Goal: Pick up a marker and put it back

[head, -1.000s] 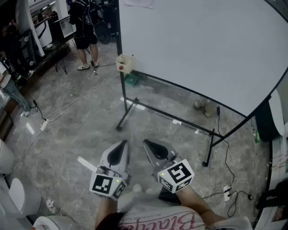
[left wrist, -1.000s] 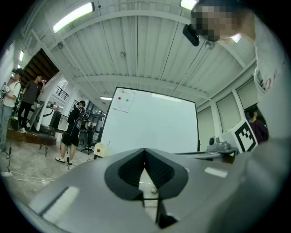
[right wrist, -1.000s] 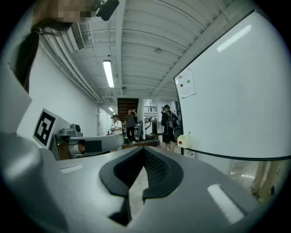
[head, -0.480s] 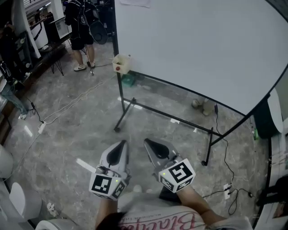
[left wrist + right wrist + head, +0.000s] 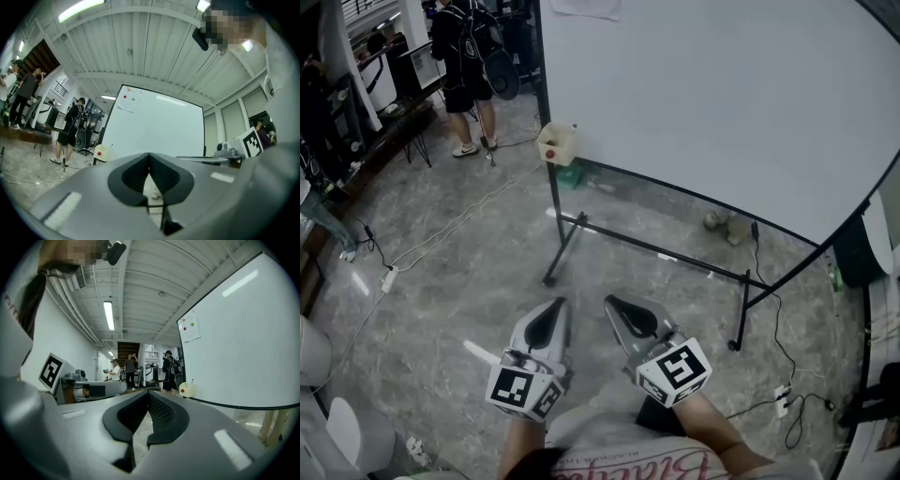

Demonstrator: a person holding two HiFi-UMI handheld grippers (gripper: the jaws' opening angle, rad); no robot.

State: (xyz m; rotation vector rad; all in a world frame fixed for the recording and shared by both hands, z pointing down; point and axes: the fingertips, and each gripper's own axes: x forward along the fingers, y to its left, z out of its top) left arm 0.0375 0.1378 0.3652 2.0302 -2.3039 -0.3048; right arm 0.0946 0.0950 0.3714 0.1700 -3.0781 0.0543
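Showing left tool (image 5: 553, 307) and right tool (image 5: 617, 306) held low, both shut and empty, view shifted slightly toward whiteboard (image 5: 722, 94) since a second ago, cream holder (image 5: 557, 143) on its frame, likely housing the marker, well apart ahead: approach barely begun, pickup pending.

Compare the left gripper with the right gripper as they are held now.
The left gripper leans only slightly inward toward the whiteboard, while the right gripper slants inward more, so their tips converge. The left gripper's cube shows a different black-and-white pattern from the right gripper's cube. Shared: both have shut jaws, hold nothing, and hang above the floor.
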